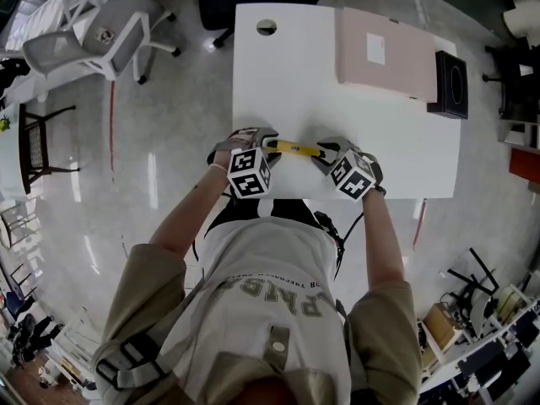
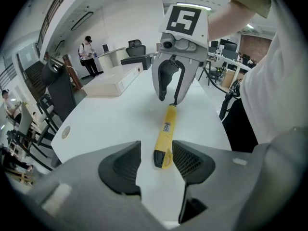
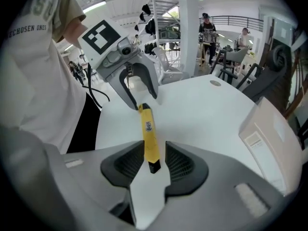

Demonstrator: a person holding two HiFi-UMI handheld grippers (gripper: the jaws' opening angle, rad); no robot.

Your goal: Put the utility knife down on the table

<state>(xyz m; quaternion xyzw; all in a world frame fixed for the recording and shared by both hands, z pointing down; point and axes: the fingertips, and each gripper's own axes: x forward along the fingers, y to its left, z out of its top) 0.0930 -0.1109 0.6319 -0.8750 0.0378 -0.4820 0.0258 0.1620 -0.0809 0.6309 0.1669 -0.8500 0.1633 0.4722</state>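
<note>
- The utility knife (image 1: 294,148), yellow with black ends, lies on the white desk (image 1: 371,142) at about 6 o'clock of the top, close to the person's edge. It runs crosswise between the two grippers.
- The left hand-held gripper (image 2: 156,150) has its jaws wide apart. One black end of the knife sits between them, just beside the pad (image 2: 190,160) at 3 o'clock and well clear of the pad at 9 o'clock.
- The right hand-held gripper (image 3: 155,148) has its jaws narrow around the knife's other black end. The knife lies against the pad (image 3: 132,162) at 9 o'clock, while a thin strip of desk shows before the pad at 3 o'clock, so this gripper does not clamp it.
- Each gripper points steeply down at the desk, facing the other along the knife.
- A flat pink box (image 1: 384,53) lies at 1 o'clock of the desk, with a black box (image 1: 450,83) touching its side at 2 o'clock.
</note>
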